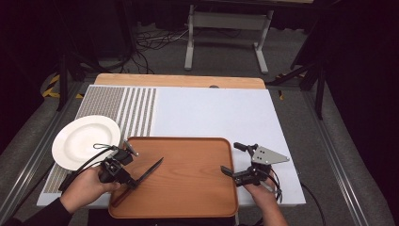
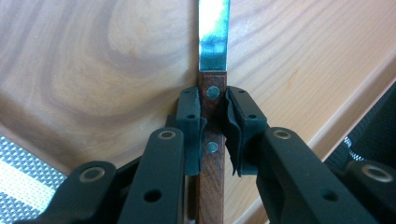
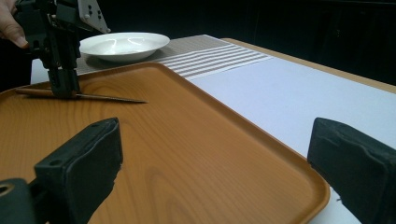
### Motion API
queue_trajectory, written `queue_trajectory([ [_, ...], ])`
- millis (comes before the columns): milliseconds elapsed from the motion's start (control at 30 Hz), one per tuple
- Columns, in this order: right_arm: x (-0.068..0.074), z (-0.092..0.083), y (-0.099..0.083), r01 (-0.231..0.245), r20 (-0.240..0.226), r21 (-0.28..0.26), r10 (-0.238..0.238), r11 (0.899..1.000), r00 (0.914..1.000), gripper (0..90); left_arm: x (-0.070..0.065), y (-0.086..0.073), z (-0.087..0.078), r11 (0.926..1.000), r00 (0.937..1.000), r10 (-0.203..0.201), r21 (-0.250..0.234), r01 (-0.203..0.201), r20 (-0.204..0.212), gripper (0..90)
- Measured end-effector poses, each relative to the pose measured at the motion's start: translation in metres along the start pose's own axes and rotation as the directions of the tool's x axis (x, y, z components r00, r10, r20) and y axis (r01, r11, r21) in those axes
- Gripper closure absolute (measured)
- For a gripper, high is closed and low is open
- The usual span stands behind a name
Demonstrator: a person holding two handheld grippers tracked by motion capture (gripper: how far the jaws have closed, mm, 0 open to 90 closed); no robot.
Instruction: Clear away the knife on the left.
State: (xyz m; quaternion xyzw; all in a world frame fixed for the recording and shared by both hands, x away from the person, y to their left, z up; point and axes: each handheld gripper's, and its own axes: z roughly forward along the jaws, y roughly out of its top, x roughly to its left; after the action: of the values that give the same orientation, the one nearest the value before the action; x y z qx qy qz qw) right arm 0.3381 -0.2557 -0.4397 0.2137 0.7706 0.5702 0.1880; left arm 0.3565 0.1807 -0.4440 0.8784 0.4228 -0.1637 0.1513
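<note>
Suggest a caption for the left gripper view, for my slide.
Left hand-held gripper clamps a knife by its wooden handle over a wooden tray.

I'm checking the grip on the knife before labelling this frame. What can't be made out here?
- Knife tip: cut off by the top edge in the left gripper view.
- Handle end: hidden under the left gripper in the high view.
- Whether the blade touches the tray: too small in the high view.
- Right gripper jaw tips: cut off by the bottom edge in its own view.
</note>
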Motion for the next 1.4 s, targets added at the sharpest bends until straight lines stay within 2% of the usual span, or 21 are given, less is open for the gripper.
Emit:
queue_trajectory([
  [67, 0.000, 0.000, 0.000, 0.002, 0.002, -0.001, -0.002, 1.000, 1.0000, 4.1, 0.000, 0.000, -0.001, 1.0000, 0.9999, 0.007, -0.005, -0.008, -0.014, 76.7],
  [300, 0.000, 0.000, 0.000, 0.001, 0.000, -0.002, -0.001, 1.000, 1.0000, 4.1, -0.003, 0.000, -0.007, 0.9993, 0.9998, 0.022, -0.032, -0.022, -0.001, 67.6],
  [433, 0.000, 0.000, 0.000, 0.000, 0.000, -0.004, 0.000, 1.000, 1.0000, 4.1, -0.002, 0.000, -0.010, 0.9981, 0.9992, 0.039, -0.047, -0.039, 0.001, 55.2],
  [467, 0.000, 0.000, 0.000, -0.004, 0.000, -0.003, 0.004, 1.000, 1.0000, 4.1, -0.002, 0.000, -0.012, 0.9962, 0.9988, 0.045, -0.075, -0.043, 0.018, 48.9],
  [533, 0.000, 0.000, 0.000, -0.001, 0.000, -0.005, 0.001, 1.000, 1.0000, 4.1, -0.003, -0.001, -0.013, 0.9956, 0.9986, 0.048, -0.082, -0.046, 0.024, 42.4],
  [567, 0.000, 0.000, 0.000, 0.000, 0.000, -0.005, 0.000, 1.000, 1.0000, 4.1, -0.004, -0.001, -0.016, 0.9909, 0.9975, 0.062, -0.122, -0.057, 0.033, 36.4],
  [667, 0.000, 0.000, 0.000, 0.000, 0.000, -0.005, 0.000, 1.000, 1.0000, 4.1, -0.007, -0.003, -0.018, 0.9777, 0.9940, 0.106, -0.185, -0.100, 0.024, 24.4],
  [767, 0.000, 0.000, 0.000, 0.000, -0.001, -0.006, 0.000, 1.000, 1.0000, 4.1, -0.012, -0.003, -0.021, 0.9642, 0.9874, 0.158, -0.218, -0.151, 0.013, 17.1],
  [867, 0.000, 0.000, 0.000, 0.000, -0.001, -0.003, 0.000, 1.000, 1.0000, 4.1, -0.019, -0.003, -0.022, 0.9482, 0.9729, 0.230, -0.219, -0.230, -0.024, 13.1],
  [933, 0.000, 0.000, 0.000, 0.000, -0.002, -0.004, 0.000, 1.000, 1.0000, 4.1, -0.022, -0.002, -0.024, 0.9363, 0.9585, 0.284, -0.207, -0.283, -0.029, 12.9],
  [1000, 0.000, 0.000, 0.000, 0.000, -0.002, -0.004, 0.000, 1.000, 1.0000, 4.1, -0.024, -0.002, -0.025, 0.9190, 0.9412, 0.334, -0.205, -0.337, -0.049, 13.2],
  [1033, 0.000, 0.000, 0.000, 0.001, -0.002, -0.004, -0.001, 1.000, 1.0000, 4.1, -0.027, -0.002, -0.025, 0.9134, 0.9351, 0.349, -0.201, -0.354, -0.060, 14.8],
  [1067, 0.000, 0.000, 0.000, 0.001, -0.002, -0.004, -0.001, 1.000, 1.0000, 4.1, -0.028, -0.002, -0.026, 0.9031, 0.9244, 0.374, -0.197, -0.381, -0.076, 15.8],
  [1133, 0.000, 0.000, 0.000, 0.002, -0.002, -0.003, -0.002, 1.000, 1.0000, 4.1, -0.033, -0.003, -0.025, 0.8896, 0.9120, 0.398, -0.201, -0.410, -0.099, 18.0],
  [1167, 0.000, 0.000, 0.000, 0.002, -0.002, -0.003, -0.002, 1.000, 1.0000, 4.1, -0.035, -0.003, -0.025, 0.8789, 0.8996, 0.421, -0.193, -0.436, -0.116, 19.6],
  [1200, 0.001, 0.000, 0.000, 0.002, -0.002, -0.004, -0.002, 1.000, 1.0000, 4.1, -0.039, -0.003, -0.025, 0.8605, 0.8781, 0.456, -0.180, -0.477, -0.146, 23.1],
  [1233, 0.000, 0.000, 0.000, 0.003, -0.002, -0.003, -0.003, 1.000, 1.0000, 4.1, -0.039, -0.003, -0.025, 0.8605, 0.8781, 0.456, -0.180, -0.477, -0.146, 29.3],
  [1267, 0.000, 0.000, 0.000, 0.003, -0.003, -0.004, -0.003, 1.000, 1.0000, 4.1, -0.044, -0.005, -0.025, 0.8324, 0.8458, 0.497, -0.169, -0.528, -0.195, 35.3],
  [1300, 0.001, 0.000, 0.000, 0.003, -0.003, -0.004, -0.003, 1.000, 1.0000, 4.1, -0.044, -0.005, -0.025, 0.8324, 0.8458, 0.497, -0.169, -0.528, -0.195, 38.3],
  [1367, 0.001, 0.000, 0.000, 0.004, -0.003, -0.003, -0.004, 1.000, 1.0000, 4.1, -0.047, -0.005, -0.025, 0.8166, 0.8281, 0.515, -0.167, -0.553, -0.221, 42.1],
  [1400, 0.000, 0.000, 0.000, 0.009, -0.002, -0.002, -0.009, 1.000, 1.0000, 4.1, -0.049, -0.005, -0.024, 0.8122, 0.8206, 0.520, -0.160, -0.561, -0.237, 51.0],
])
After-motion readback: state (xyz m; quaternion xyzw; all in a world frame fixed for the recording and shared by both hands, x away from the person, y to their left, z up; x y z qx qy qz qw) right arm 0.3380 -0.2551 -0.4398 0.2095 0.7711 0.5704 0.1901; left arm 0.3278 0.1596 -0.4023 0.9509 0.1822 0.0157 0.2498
